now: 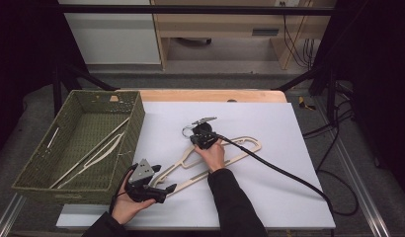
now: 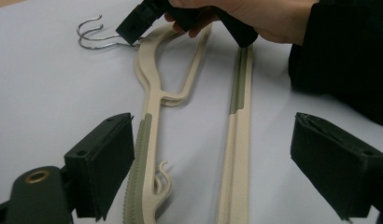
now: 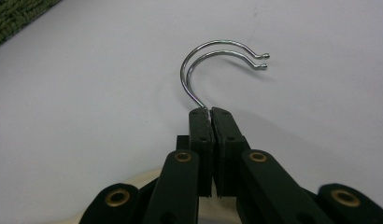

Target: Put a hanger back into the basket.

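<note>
Two cream hangers (image 1: 240,148) with green ridged strips lie stacked on the white board (image 1: 289,187), their two wire hooks (image 3: 203,51) side by side. My right gripper (image 3: 210,114) is shut on the stems of those hooks, where they meet the hanger necks; in the high view it (image 1: 196,139) sits mid-board under a hand. My left gripper (image 1: 163,178) rests at the hangers' near left end. In the left gripper view its jaws (image 2: 213,121) stand wide open, straddling a hanger arm (image 2: 150,93) and the bottom bar (image 2: 238,121), with the pads not pressing.
A green woven basket (image 1: 136,123) stands left of the board and holds more hangers (image 1: 99,148). The right gripper's thick black cable (image 1: 279,170) trails across the board to the right. Black frame posts and loose cables stand beyond the table's right edge.
</note>
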